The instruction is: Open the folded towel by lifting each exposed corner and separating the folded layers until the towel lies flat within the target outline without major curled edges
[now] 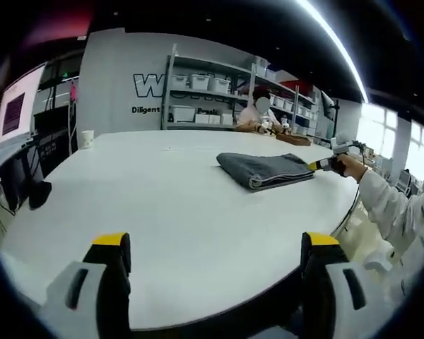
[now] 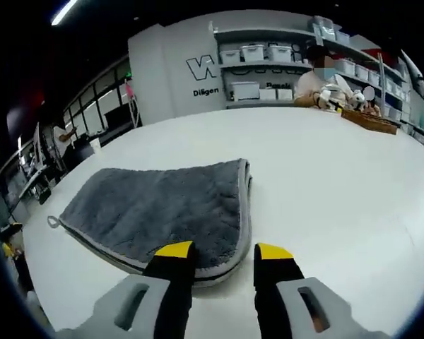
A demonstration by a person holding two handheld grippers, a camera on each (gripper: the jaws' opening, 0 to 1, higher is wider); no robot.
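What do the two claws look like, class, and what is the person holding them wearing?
Each claw has two black fingers with yellow tips, set in pale grey housings with slot-shaped cut-outs: see the left claw and the right claw. In the left gripper view, the person wears a white long sleeve that is wrinkled along the arm.

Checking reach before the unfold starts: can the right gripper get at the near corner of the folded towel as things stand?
Probably yes. The right gripper is open, with its jaws right at the corner of the folded grey towel on the white table. Nothing lies between them.
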